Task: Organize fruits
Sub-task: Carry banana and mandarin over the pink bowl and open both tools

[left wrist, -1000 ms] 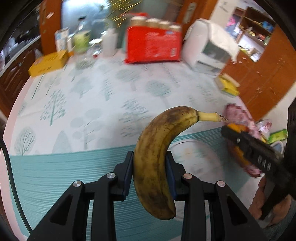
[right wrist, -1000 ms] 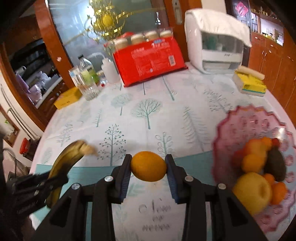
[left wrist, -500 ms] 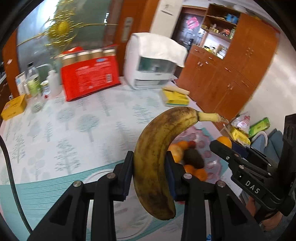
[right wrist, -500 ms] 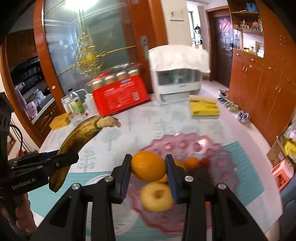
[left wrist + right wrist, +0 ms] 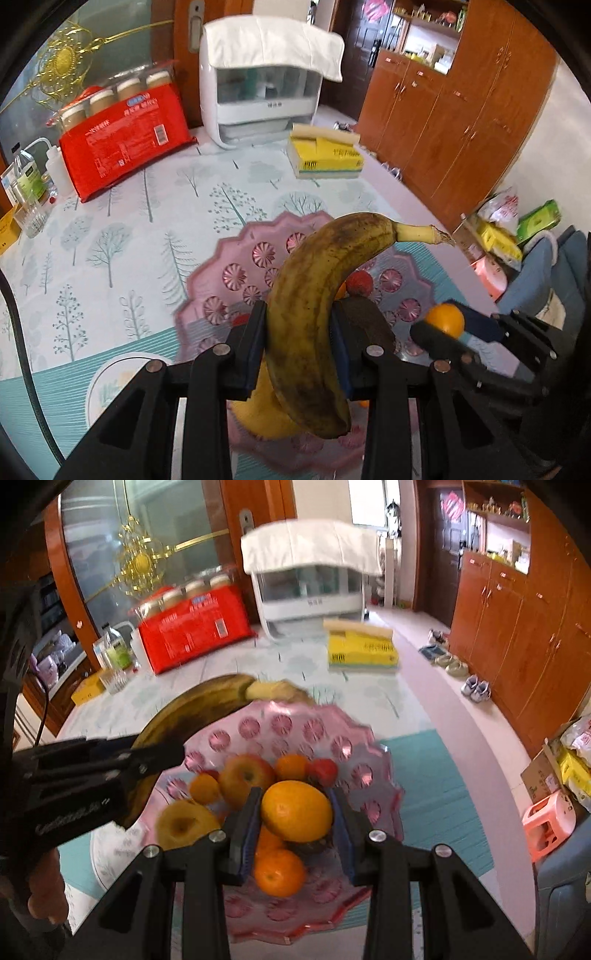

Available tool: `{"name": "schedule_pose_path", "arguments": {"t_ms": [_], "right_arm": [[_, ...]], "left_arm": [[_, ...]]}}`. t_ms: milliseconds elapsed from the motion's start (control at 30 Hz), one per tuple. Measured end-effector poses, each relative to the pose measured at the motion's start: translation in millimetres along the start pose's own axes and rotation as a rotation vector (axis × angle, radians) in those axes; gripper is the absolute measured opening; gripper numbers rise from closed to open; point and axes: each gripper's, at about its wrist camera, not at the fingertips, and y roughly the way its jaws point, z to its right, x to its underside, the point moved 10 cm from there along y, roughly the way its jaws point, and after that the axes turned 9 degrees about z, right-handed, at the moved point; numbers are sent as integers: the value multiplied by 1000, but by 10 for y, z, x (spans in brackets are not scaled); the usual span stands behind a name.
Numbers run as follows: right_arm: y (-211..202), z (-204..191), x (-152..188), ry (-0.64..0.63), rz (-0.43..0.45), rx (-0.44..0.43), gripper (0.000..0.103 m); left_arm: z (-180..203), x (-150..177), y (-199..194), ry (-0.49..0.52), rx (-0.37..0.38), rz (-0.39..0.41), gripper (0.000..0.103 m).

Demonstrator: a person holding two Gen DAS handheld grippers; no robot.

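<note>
My left gripper (image 5: 297, 349) is shut on a brown-spotted banana (image 5: 317, 295) and holds it above the pink scalloped fruit plate (image 5: 221, 280). My right gripper (image 5: 295, 812) is shut on an orange (image 5: 297, 810) and holds it over the same plate (image 5: 347, 746), which carries apples (image 5: 245, 773), small oranges (image 5: 279, 873) and a strawberry (image 5: 325, 770). The banana (image 5: 192, 709) and left gripper show at the left of the right wrist view. The held orange (image 5: 445, 323) shows at the right of the left wrist view.
At the back of the tree-patterned tablecloth (image 5: 110, 229) stand a red jar pack (image 5: 122, 136), a white appliance (image 5: 262, 96), a yellow box (image 5: 325, 157) and bottles (image 5: 29, 181). Wooden cabinets (image 5: 461, 122) stand right. A teal mat (image 5: 436, 775) lies under the plate.
Both grippers have swung right from the bare tablecloth to above the fruit plate, each still holding its fruit. The plate now lies directly under both.
</note>
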Motion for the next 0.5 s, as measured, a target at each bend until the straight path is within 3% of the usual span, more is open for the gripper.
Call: {"name": "schedule_pose_path", "arguments": {"t_ms": [233,500], "right_arm": [[301,73,251,-9,-87,-27,37],[490,3,336,-17,-140,-53,37]], "left_arm": [[75,94,399,77,-81,-56,32],[24,184,550,65,-101,-94,33]]}}
